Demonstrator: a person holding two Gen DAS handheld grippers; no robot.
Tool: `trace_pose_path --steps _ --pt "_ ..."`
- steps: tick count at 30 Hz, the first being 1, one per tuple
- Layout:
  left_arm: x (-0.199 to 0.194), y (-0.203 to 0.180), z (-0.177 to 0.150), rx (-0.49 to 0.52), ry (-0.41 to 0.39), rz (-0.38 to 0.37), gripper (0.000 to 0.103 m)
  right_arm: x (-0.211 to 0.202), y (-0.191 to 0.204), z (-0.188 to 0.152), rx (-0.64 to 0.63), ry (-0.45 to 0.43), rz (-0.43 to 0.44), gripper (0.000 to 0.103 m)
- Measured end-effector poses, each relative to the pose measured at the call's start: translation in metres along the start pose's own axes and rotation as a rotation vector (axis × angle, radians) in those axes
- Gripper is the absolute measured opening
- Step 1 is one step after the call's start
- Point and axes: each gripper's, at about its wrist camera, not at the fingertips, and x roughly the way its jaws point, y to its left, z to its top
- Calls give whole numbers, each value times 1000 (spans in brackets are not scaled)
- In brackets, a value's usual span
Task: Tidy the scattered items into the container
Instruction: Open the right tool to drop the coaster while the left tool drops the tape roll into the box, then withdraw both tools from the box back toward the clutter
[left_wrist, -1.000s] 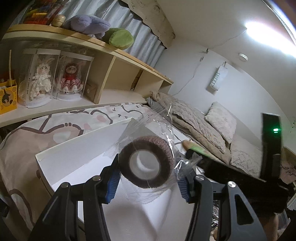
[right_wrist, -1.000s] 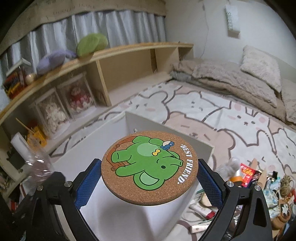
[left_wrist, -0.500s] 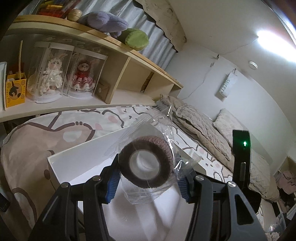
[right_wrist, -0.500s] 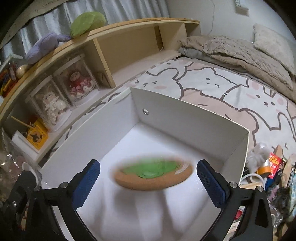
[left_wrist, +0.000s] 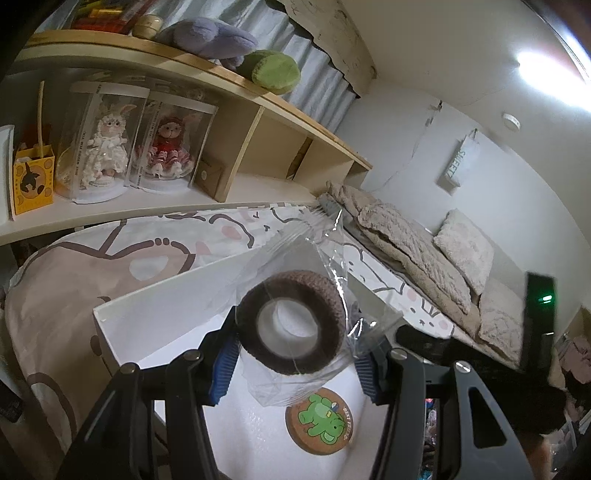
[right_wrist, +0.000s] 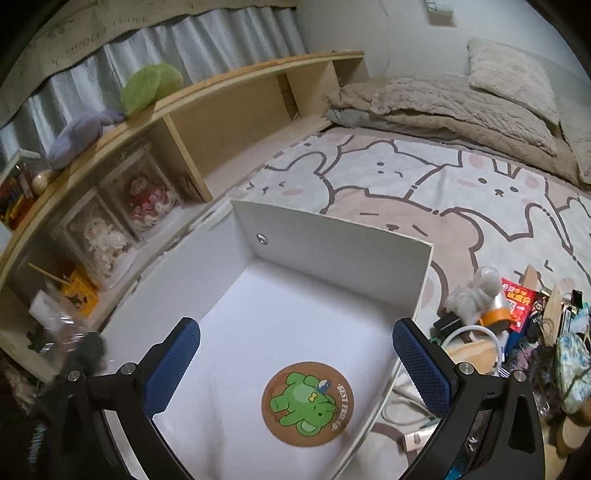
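**Mia:** Bunny pictures cover the bed sheet (right_wrist: 461, 192), and a white box (right_wrist: 332, 236) sits on it. What is closest to us?

**Ben:** The left gripper (left_wrist: 295, 363). Its jaws are squeezed tight on a brown roll of tape (left_wrist: 291, 325) inside a clear plastic bag (left_wrist: 332, 266). The hole of the roll faces us.

**Mia:** Where is the roll from the box?

**Ben:** Right over the open box, up in the air. The floor of the box is straight below it, so I think it only has to go down and be let go.

**Mia:** And the other one?

**Ben:** The right gripper (right_wrist: 295, 365) has its jaws wide apart. Nothing is between them. It hangs above the box too.

**Mia:** What is that round thing?

**Ben:** A cork coaster (right_wrist: 307, 404) with a green elephant on it. It lies flat on the box floor, near the right wall.

**Mia:** What still needs tidying?

**Ben:** A pile of small things (right_wrist: 524, 317) on the sheet, just past the right side of the box. The right gripper is nearer to it and is free.

**Mia:** And far away?

**Ben:** A wooden shelf (right_wrist: 229, 107) with dolls, and pillows (right_wrist: 509, 74) by the wall.
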Motion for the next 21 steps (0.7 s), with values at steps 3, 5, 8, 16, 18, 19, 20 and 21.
trace_pose_path --steps 3,5,8,16,18,19,20,21 --pt "4 -3 -2 13 16 13 56 -12 4 -1 -4 -23 20 103" --pt "7 -4 -3 19 25 26 75 -19 6 -1 -2 -35 39 103" --pt "7 -10 -6 56 2 64 103 -25 6 -3 25 -32 87 103" --pt "5 -8 -5 60 2 92 103 -36 6 -6 35 -49 108 103" --pt "5 -7 -4 53 1 95 103 -37 5 -5 38 -45 97 103" --pt "5 -7 -5 49 1 93 103 -37 4 -5 37 -44 90 103" --pt "5 -6 -5 46 2 91 103 -36 4 -4 35 -43 84 103" --pt "5 -6 -4 43 3 89 103 -36 4 -5 35 -42 80 103"
